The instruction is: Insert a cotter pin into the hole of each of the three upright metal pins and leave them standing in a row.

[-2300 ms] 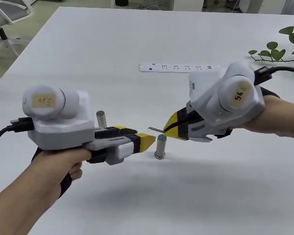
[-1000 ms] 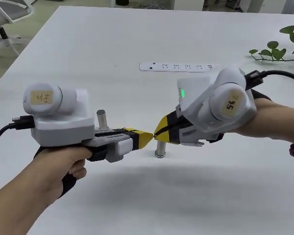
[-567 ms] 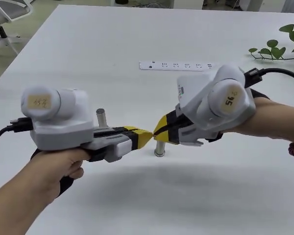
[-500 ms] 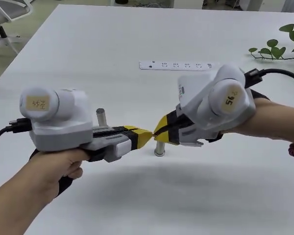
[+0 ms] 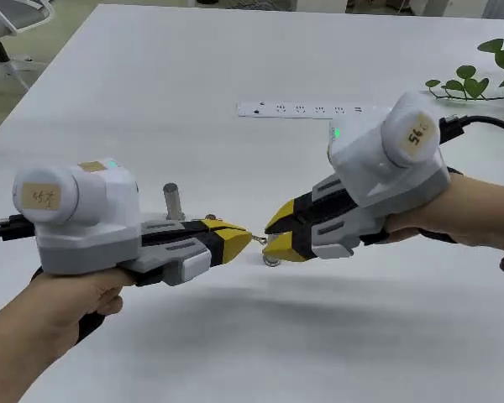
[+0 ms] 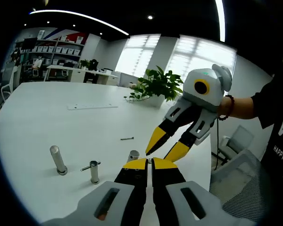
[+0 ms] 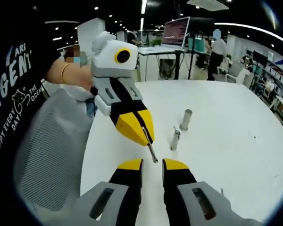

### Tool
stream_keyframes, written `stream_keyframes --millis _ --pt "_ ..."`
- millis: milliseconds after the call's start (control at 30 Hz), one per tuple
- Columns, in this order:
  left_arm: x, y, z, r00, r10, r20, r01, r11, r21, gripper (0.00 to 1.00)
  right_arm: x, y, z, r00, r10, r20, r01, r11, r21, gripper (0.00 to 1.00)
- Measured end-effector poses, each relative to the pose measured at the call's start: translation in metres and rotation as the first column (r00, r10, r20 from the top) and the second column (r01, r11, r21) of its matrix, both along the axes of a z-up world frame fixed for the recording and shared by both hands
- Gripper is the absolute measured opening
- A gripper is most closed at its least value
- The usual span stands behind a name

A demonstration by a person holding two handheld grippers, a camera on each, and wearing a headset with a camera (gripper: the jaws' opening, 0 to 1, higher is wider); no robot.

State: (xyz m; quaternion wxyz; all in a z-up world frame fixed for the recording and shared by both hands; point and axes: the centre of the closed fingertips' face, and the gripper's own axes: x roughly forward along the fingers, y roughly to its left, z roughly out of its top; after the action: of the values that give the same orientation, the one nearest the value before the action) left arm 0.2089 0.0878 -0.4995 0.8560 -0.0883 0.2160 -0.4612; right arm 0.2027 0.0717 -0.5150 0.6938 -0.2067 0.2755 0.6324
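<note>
Your left tool [image 6: 149,162] is clamped on the thin metal cotter pin [image 7: 150,147]; your right tool [image 7: 152,164] faces it, jaws narrowly parted. The short silver upright metal pin [image 6: 133,155] stands just beyond the left tool's tip. Level the cotter pin with its hole and push straight.

Bright, even ceiling light; soft shadows on the white table [image 5: 260,336]; gripper views bend at edges
</note>
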Motion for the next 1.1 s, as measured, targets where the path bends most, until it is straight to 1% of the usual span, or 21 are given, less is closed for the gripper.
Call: stream_keyframes --millis 33,100,133,167,200,233,333,433,633,700,967,1100 --pt "-0.001 0.001 0.000 1.000 -0.004 -0.001 0.004 1.000 -0.004 0.00 -0.003 0.000 0.001 0.999 -0.002 -0.034 0.003 1.000 0.022 0.12" --pt "-0.003 0.003 0.000 1.000 -0.007 0.004 0.007 1.000 -0.004 0.00 -0.004 0.001 0.002 0.998 -0.007 -0.060 0.010 0.999 0.043 0.12" --pt "-0.005 0.003 0.003 1.000 -0.023 0.016 0.023 1.000 -0.012 0.00 -0.009 0.001 0.003 0.995 0.005 -0.096 0.002 0.998 0.069 0.11" --pt "-0.008 0.002 0.005 0.999 -0.037 0.016 0.037 0.999 -0.028 0.00 -0.010 0.001 0.003 0.994 -0.003 -0.108 0.011 0.997 0.077 0.11" --pt "-0.009 0.002 0.006 0.999 -0.043 0.024 0.043 0.999 -0.031 0.00 -0.010 0.000 0.003 0.994 -0.001 -0.111 0.010 0.997 0.081 0.12" --pt "-0.010 0.002 0.007 0.998 -0.049 0.030 0.050 0.998 -0.034 0.00 -0.013 0.000 0.004 0.992 0.005 -0.128 0.007 0.995 0.096 0.12" --pt "-0.013 0.001 0.009 0.997 -0.070 0.037 0.071 0.997 -0.036 0.00 -0.016 0.002 0.007 0.986 0.004 -0.168 0.018 0.991 0.132 0.11" --pt "-0.017 0.000 0.010 0.995 -0.088 0.044 0.090 0.995 -0.048 0.00 -0.020 0.003 0.010 0.981 0.012 -0.194 0.019 0.987 0.158 0.10" --pt "-0.025 -0.004 0.014 0.992 -0.117 0.046 0.121 0.989 -0.083 0.00 -0.030 0.006 0.015 0.971 0.046 -0.235 0.002 0.979 0.202 0.08" --pt "-0.027 -0.006 0.015 0.991 -0.128 0.048 0.132 0.987 -0.095 0.00 -0.032 0.006 0.015 0.969 0.054 -0.243 -0.003 0.979 0.204 0.07" --pt "-0.032 -0.010 0.020 0.988 -0.145 0.047 0.150 0.981 -0.126 0.00 -0.037 0.005 0.013 0.965 0.065 -0.253 -0.012 0.979 0.205 0.04" --pt "-0.033 -0.010 0.020 0.989 -0.144 0.044 0.148 0.980 -0.130 0.00 -0.038 0.006 0.014 0.965 0.069 -0.252 -0.015 0.978 0.209 0.02"
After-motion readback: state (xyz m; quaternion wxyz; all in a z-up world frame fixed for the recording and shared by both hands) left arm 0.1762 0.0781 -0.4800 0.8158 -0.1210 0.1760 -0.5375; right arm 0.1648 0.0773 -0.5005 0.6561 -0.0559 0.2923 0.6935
